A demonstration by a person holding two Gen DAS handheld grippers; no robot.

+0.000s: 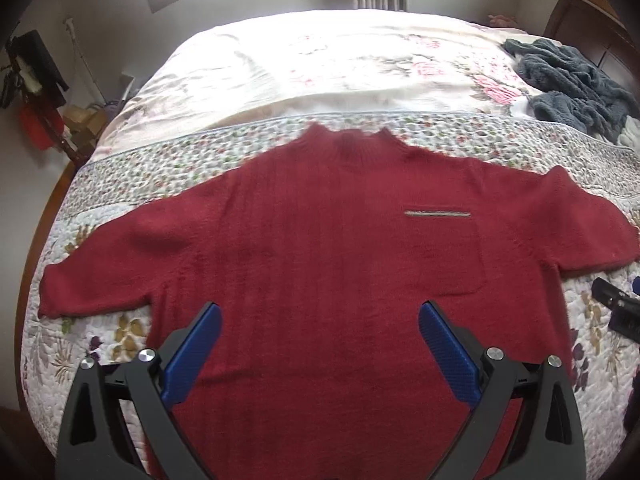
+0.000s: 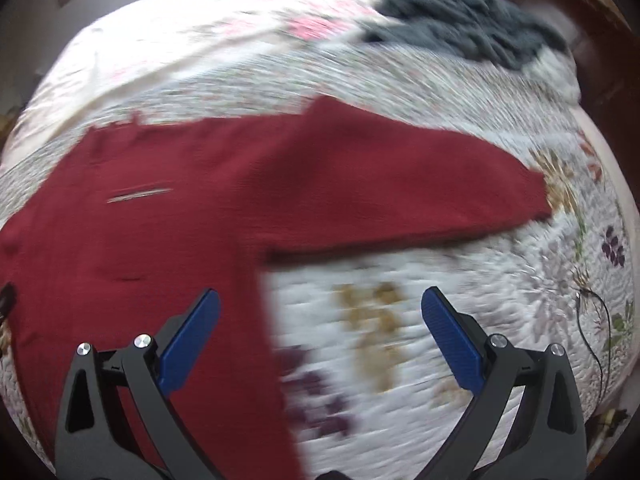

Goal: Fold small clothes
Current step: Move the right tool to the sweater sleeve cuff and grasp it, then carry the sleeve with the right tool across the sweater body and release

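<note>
Grey fluffy garment pile beyond flat red knit sweater on floral quilted bedspread; left gripper, right gripper both spread wide above, holding nothing.

The left gripper is showing two matte black arms with triangular cut-outs, each carrying a flat blue finger pad with a fine dotted texture and round silver screws at the pivots. The right gripper is showing the same build: black frame, blue pads, silver screws.

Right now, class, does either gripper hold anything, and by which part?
Nothing is held. The left gripper and right gripper are both open above the flat red knitted sweater.
</note>
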